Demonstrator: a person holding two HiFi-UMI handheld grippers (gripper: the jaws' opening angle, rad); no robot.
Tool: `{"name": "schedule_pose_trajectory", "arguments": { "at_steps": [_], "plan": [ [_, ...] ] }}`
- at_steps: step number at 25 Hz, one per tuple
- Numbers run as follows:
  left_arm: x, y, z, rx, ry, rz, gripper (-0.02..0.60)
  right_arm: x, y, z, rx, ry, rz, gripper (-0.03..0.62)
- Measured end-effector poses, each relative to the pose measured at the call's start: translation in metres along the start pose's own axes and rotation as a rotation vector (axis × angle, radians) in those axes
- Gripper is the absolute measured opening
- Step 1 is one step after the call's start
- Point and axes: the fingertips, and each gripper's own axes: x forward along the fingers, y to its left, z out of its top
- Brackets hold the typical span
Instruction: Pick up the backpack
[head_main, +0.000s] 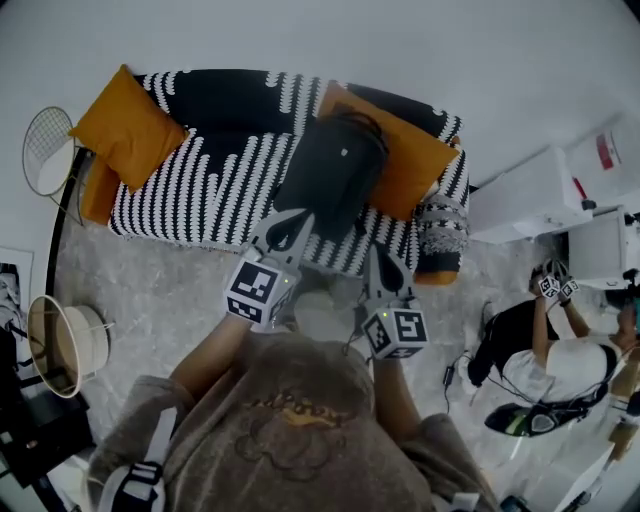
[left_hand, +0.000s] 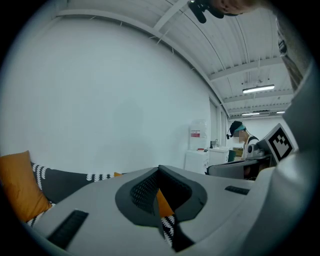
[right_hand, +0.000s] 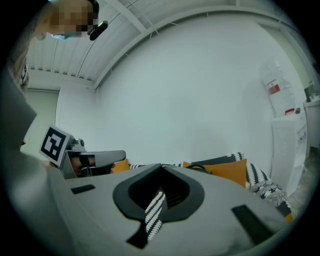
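1. Jaws pressed together on nothing, the left hand-held gripper (head_main: 293, 222) and right hand-held gripper (head_main: 380, 255) point toward the striped sofa (head_main: 190, 190).
2. At their 12 o'clock the black backpack (head_main: 335, 170) stands on the sofa, not held, leaning on an orange cushion (head_main: 420, 160) at its 3 o'clock.
3. At 10 o'clock lies a second orange cushion (head_main: 125, 125).

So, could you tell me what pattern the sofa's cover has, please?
The long fabric sofa is black with rows of white dashes; the head view shows it best.
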Motion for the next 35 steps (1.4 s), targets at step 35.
{"name": "schedule_pose_trajectory", "arguments": {
  "at_steps": [35],
  "plan": [
    [0.17, 0.076, 0.015, 0.005, 0.04, 0.046, 0.038, 0.163, -0.105, 0.041, -0.018, 0.041, 0.049, 0.002]
  ]
}}
